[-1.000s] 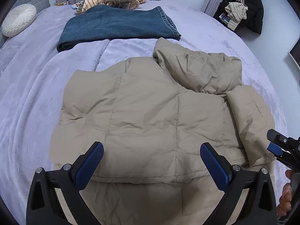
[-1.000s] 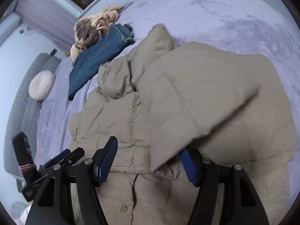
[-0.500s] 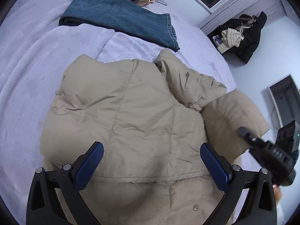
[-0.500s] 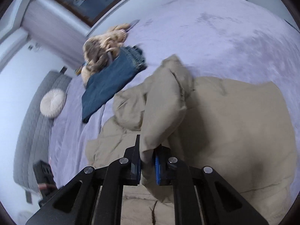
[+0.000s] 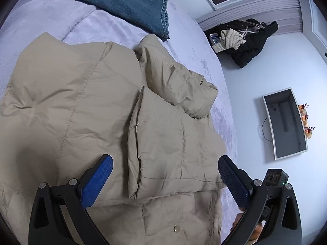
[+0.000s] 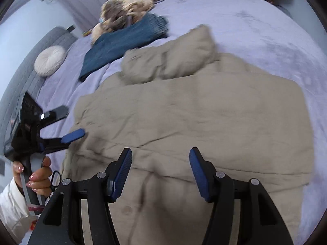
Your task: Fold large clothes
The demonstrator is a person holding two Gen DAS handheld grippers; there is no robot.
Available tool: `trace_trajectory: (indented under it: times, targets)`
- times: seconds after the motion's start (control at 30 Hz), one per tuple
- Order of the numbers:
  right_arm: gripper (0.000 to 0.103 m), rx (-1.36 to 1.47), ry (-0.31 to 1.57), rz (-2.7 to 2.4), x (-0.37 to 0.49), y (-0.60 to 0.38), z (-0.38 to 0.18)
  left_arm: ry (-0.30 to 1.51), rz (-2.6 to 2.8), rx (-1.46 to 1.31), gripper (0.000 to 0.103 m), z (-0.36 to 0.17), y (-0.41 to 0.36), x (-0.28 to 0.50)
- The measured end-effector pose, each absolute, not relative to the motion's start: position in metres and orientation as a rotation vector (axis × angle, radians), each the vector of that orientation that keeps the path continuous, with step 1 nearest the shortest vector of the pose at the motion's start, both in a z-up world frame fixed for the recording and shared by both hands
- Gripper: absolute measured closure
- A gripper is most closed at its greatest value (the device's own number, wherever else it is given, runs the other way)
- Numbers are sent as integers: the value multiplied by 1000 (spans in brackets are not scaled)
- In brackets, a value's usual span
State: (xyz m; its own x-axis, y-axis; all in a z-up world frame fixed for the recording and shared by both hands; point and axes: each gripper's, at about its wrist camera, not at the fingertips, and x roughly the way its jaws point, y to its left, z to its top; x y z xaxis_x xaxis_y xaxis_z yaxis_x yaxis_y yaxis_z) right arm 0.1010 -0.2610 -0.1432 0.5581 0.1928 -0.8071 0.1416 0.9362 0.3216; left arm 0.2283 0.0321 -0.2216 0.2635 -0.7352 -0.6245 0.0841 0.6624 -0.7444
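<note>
A beige puffer jacket (image 5: 85,110) lies flat on the lilac bed (image 5: 85,24), hood (image 5: 175,81) at the far end. Its right sleeve (image 5: 163,138) lies folded over the body. My left gripper (image 5: 165,175) is open and empty, hovering over the jacket's lower part. In the right wrist view the jacket (image 6: 194,112) fills the middle; my right gripper (image 6: 160,169) is open and empty just above its hem. The left gripper (image 6: 67,122) shows there, open, beside the jacket's left edge.
Folded blue jeans (image 5: 126,2) lie beyond the hood, also in the right wrist view (image 6: 124,42), with a heap of brown knitwear (image 6: 124,12) behind. A round white cushion (image 6: 50,60) sits at the headboard. Dark clothes (image 5: 245,40) and a monitor (image 5: 285,122) are off the bed.
My right gripper carried the right sleeve across the jacket's body, let it go and opened. The left gripper swung its view to the right.
</note>
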Motion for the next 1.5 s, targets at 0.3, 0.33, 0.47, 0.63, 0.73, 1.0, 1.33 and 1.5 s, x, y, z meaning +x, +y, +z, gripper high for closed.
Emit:
trace_trajectory:
  times: [0.3,0.33,0.47,0.63,0.73,1.0,1.33,1.5]
  targets:
    - [33,953,889,-224,61,-437,-189,1233,-604,-540,41,-238,-17,248]
    - [33,1049,900,-169,64,-441,-203,1249,-597,-513,72,-239,-24,249]
    - [61,1196,944,-40,81,-431,-231,1179,-568,-466,89,-227,-23,239]
    - [88,907,951,56,107,-406,-190,1168,-496,-403,89,-230,0,226]
    - [88,728,1027,-6,123,-397,-195,1200,-468,-396,89,-248,-1,226]
    - [82,709,1058,-98,125,-405,-223,1182,-394,-274,85,-247,-8,226]
    - [78,492,923,-195,92,-399,-156,1032,-414,-194,73,-189,12,217]
    - [78,400,951,-120,118,-367,-162,1062,-404,-47,73,-216,-30,227]
